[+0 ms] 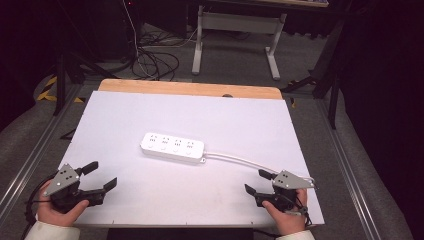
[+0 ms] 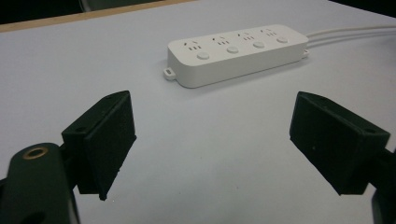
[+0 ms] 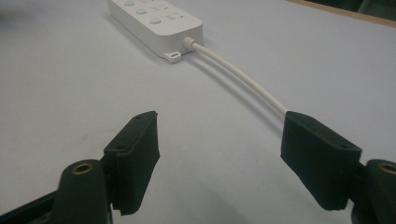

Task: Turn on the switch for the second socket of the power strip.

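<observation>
**Two hand-held grippers at rest, jaws spread, before a power strip**

Left gripper [image 1: 104,176], held in the person's left hand [image 1: 56,209], sits near the desk's near-left corner with its jaws spread wide and nothing between them. In the left gripper view, both black pads [image 2: 109,144] hang just above the bare white desk surface [image 2: 224,140], and the power strip [image 2: 238,52] lies beyond them, well apart.

Right gripper [image 1: 257,182], held in the right hand [image 1: 286,217], sits near the desk's near-right corner, likewise released and empty. In the right gripper view, the strip's white cord [image 3: 238,74] runs from the strip's end [image 3: 156,21] toward the jaw at the right of that view and passes behind it; whether cord and jaw touch cannot be told.

Power strip [image 1: 172,148]: white, flat on the desk near its centre, long axis roughly parallel to the near edge, with a row of four round buttons and four socket groups facing up. Small mounting tabs project from its ends. Its cord [image 1: 235,159] leaves the right end and runs across the surface toward the near-right corner.

Desk [image 1: 150,87]: a white sheet covers most of the top; a strip of bare wood shows along the far edge.
</observation>
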Demonstrator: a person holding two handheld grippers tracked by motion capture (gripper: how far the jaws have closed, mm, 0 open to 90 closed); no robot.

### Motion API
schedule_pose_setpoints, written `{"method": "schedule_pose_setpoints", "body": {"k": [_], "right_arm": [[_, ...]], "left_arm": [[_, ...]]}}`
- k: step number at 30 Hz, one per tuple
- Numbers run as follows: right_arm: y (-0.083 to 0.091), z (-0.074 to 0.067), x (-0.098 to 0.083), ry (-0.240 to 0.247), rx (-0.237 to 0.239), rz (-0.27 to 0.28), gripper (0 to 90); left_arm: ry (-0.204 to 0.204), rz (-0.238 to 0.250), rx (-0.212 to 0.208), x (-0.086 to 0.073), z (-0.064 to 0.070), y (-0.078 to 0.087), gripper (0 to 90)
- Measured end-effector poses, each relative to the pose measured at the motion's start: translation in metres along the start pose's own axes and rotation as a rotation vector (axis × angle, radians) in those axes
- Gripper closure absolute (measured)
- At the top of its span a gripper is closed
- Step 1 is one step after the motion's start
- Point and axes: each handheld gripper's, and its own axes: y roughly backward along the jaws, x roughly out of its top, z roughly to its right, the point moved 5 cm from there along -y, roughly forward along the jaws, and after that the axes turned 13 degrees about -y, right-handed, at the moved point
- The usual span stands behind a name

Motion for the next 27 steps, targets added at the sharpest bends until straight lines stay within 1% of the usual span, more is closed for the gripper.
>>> {"method": "schedule_pose_setpoints", "body": {"k": [4, 8, 11, 12, 13, 14, 16, 19, 20, 21, 23, 27], "right_arm": [[0.0003, 0.0007, -0.0004, -0.004, 0.001, -0.001, 28.5], [-0.0002, 0.0007, -0.0007, -0.008, 0.001, -0.004, 28.5], [-0.0009, 0.0004, -0.0008, -0.005, 0.001, -0.005, 28.5], [-0.0009, 0.0002, -0.0009, -0.005, 0.002, -0.006, 28.5], [-0.0009, 0.0002, -0.0009, -0.005, 0.002, -0.006, 28.5], [-0.0011, 0.0001, -0.0009, -0.005, 0.001, -0.007, 28.6], [-0.0013, 0.0001, -0.0012, -0.005, 0.001, -0.009, 28.6], [-0.0014, 0.0004, -0.0014, -0.006, 0.002, -0.009, 28.6], [-0.0014, 0.0006, -0.0014, -0.006, 0.002, -0.01, 28.6], [-0.0014, 0.0008, -0.0015, -0.005, 0.001, -0.011, 28.6], [-0.0014, 0.0007, -0.0017, -0.006, 0.002, -0.012, 28.6], [-0.0017, 0.0006, -0.002, -0.005, 0.002, -0.016, 28.9]], "left_arm": [[-0.012, -0.004, 0.002, 0.0013, 0.0013, -0.0001, 14.7], [-0.01, -0.005, 0.002, 0.0024, 0.0015, 0.0006, 16.2], [0.004, -0.01, -0.003, 0.0034, 0.0011, 0.0027, 17.5], [0.021, -0.003, -0.006, 0.0039, 0.0016, 0.0027, 17.8], [0.021, -0.003, -0.006, 0.0039, 0.0016, 0.0027, 18.0], [0.008, -0.006, 0.004, 0.0045, 0.0018, 0.0032, 18.2], [-0.01, -0.007, 0.006, 0.006, 0.0026, 0.0035, 18.2], [-0.012, -0.003, 0.006, 0.0074, 0.0035, 0.0039, 18.3], [-0.022, -0.007, 0.009, 0.0077, 0.0032, 0.0043, 18.3], [-0.022, -0.007, 0.009, 0.0077, 0.0032, 0.0043, 18.4], [-0.008, -0.003, 0.004, 0.0081, 0.0038, 0.0042, 19.2], [-0.002, -0.007, 0.002, 0.0089, 0.0039, 0.0048, 21.7]]}}
